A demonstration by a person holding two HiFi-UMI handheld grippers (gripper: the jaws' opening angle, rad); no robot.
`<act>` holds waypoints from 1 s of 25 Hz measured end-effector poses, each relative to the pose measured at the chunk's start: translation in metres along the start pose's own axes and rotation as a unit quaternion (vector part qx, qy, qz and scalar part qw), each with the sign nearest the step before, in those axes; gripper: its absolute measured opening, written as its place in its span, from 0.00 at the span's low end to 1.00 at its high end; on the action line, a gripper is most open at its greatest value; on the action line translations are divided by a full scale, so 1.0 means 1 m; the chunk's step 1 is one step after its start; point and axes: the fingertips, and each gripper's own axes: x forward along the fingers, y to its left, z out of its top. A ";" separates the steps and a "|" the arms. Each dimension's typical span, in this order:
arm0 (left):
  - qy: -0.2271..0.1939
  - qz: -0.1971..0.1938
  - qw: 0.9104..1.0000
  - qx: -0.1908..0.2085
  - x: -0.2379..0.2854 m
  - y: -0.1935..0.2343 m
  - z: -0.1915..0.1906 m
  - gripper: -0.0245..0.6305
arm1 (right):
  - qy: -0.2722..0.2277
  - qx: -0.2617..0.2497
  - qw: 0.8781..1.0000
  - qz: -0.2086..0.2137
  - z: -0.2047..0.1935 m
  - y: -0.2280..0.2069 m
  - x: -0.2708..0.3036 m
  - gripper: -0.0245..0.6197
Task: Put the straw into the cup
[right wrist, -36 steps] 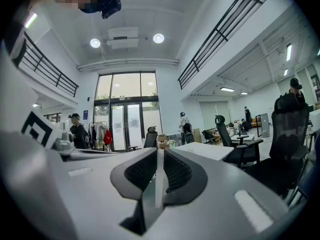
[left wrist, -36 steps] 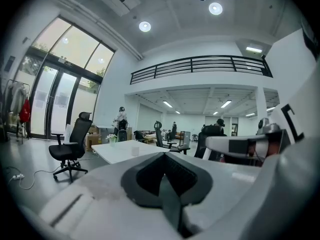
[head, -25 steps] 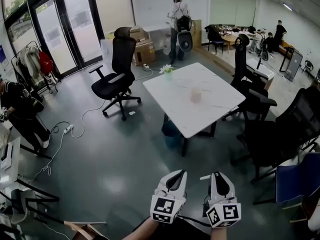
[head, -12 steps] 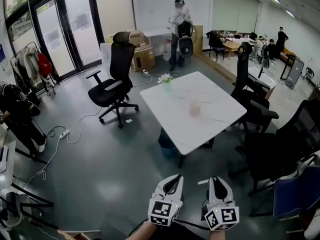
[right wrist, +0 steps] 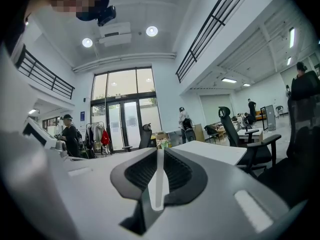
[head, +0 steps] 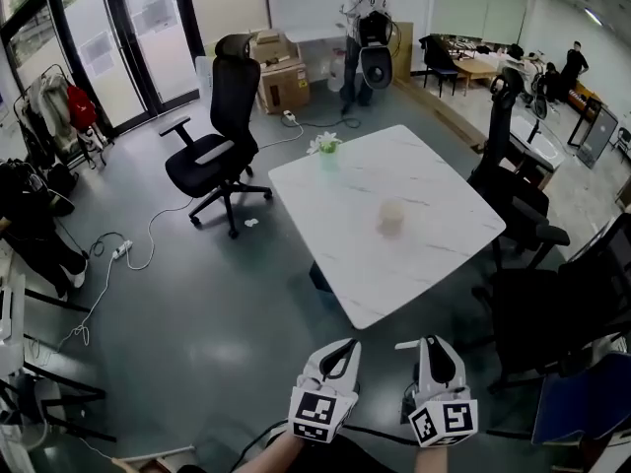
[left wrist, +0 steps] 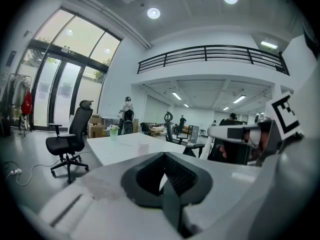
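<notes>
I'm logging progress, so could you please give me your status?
Left gripper shut, empty. Right gripper shut on straw. Cup upright on table, not yet reached. Flower vase stands clear of it.

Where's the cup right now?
In the head view, the cup stands right of centre on the white table, nearer than the small potted plant at its far corner.

A square white marble-veined table (head: 444, 239) carries two things: a pale translucent cup (head: 391, 217) upright near its middle, and a small green vase of white flowers (head: 327, 152) near its far corner, well apart
</notes>
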 end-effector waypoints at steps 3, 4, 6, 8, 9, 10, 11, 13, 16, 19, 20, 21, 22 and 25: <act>0.017 0.009 1.000 -0.004 0.030 0.023 0.001 0.04 | 0.015 0.015 1.000 0.005 -0.007 -0.012 0.040 0.10; 0.018 0.011 1.000 -0.007 0.041 0.030 0.004 0.04 | 0.020 0.021 1.000 0.006 -0.009 -0.014 0.053 0.10; 0.021 0.011 1.000 -0.002 0.061 0.045 0.012 0.04 | 0.026 0.029 0.999 0.006 -0.012 -0.018 0.076 0.10; 0.026 0.012 1.000 0.006 0.081 0.060 0.017 0.04 | 0.032 0.032 0.999 0.005 -0.013 -0.024 0.098 0.10; 0.028 0.012 1.000 0.006 0.090 0.067 0.019 0.04 | 0.034 0.033 0.999 0.004 -0.013 -0.027 0.109 0.10; 0.029 0.012 0.999 0.005 0.099 0.073 0.021 0.04 | 0.036 0.032 0.999 0.003 -0.012 -0.029 0.120 0.10; 0.031 0.011 0.999 0.003 0.107 0.078 0.024 0.04 | 0.037 0.031 0.999 0.003 -0.010 -0.031 0.130 0.10; 0.031 0.008 0.999 -0.001 0.124 0.089 0.030 0.04 | 0.040 0.027 0.999 0.002 -0.006 -0.035 0.149 0.10; 0.029 0.002 1.000 -0.006 0.142 0.102 0.039 0.04 | 0.046 0.023 0.999 -0.001 -0.002 -0.037 0.170 0.10; 0.027 -0.001 1.000 -0.011 0.157 0.112 0.045 0.04 | 0.048 0.017 0.999 -0.005 0.001 -0.041 0.186 0.10; 0.027 0.000 1.000 -0.013 0.161 0.115 0.046 0.04 | 0.049 0.016 0.999 -0.005 0.002 -0.043 0.191 0.10; 0.027 0.001 1.000 -0.015 0.164 0.117 0.046 0.04 | 0.050 0.015 0.999 -0.005 0.003 -0.045 0.194 0.10; 0.028 0.002 0.999 -0.016 0.166 0.119 0.047 0.04 | 0.052 0.015 0.999 -0.006 0.004 -0.046 0.197 0.10; 0.029 0.001 0.999 -0.019 0.173 0.120 0.050 0.04 | 0.053 0.015 0.998 -0.007 0.008 -0.051 0.203 0.10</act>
